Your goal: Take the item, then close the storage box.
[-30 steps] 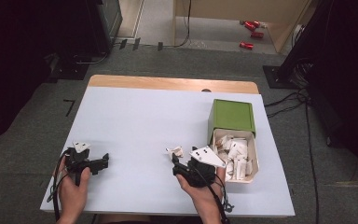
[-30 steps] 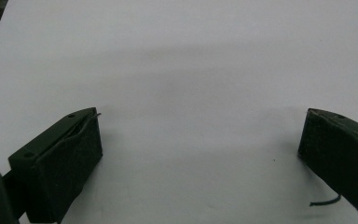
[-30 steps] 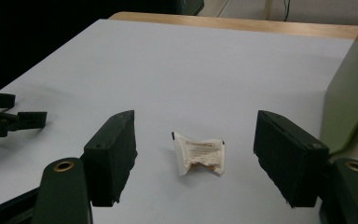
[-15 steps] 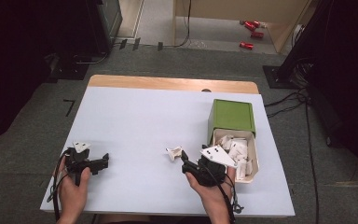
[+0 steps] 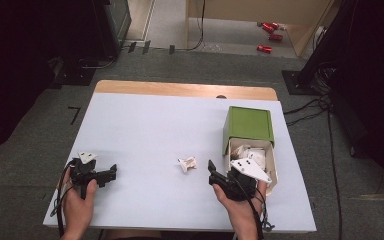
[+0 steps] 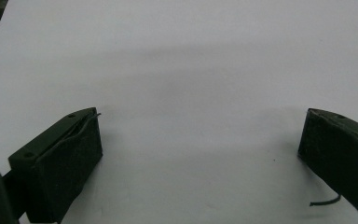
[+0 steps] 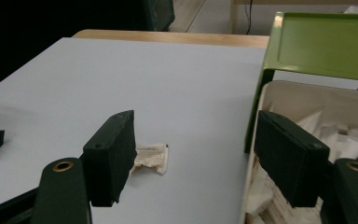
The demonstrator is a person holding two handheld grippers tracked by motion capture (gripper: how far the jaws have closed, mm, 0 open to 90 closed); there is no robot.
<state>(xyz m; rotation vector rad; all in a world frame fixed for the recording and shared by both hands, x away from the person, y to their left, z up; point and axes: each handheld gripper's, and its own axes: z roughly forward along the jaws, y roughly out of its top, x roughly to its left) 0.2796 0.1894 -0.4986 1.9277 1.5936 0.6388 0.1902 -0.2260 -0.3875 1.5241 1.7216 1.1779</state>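
Scrap (image 5: 187,163) of white paper, small and crumpled, with folded corners sticking up; lying alone on the pale matte tabletop (image 5: 150,130), just left of the box (image 5: 250,150) and apart from it. In the right gripper view, same scrap (image 7: 151,159) creased, flat-edged on one side, faintly brown-stained along a fold, partly hidden behind the left jaw and not between the two. No writing readable on it.

Right gripper (image 5: 219,178) near the box's front corner, black and blocky, with a grey three-cornered plate on top; jaws set wide apart, gripping nothing, one over bare table, the other over the box rim. Box in two parts: a green smooth-sided lid or sleeve at the far end, a cream open tray at the near end, stuffed with more crumpled white pieces (image 5: 252,155). No label visible on either part.

Left gripper (image 5: 111,173) far left of the box, near the table's front edge, held in a hand (image 5: 77,207); jaws spread wide over bare tabletop, empty between, pads dark and rubbery, a thin cable end beside one.
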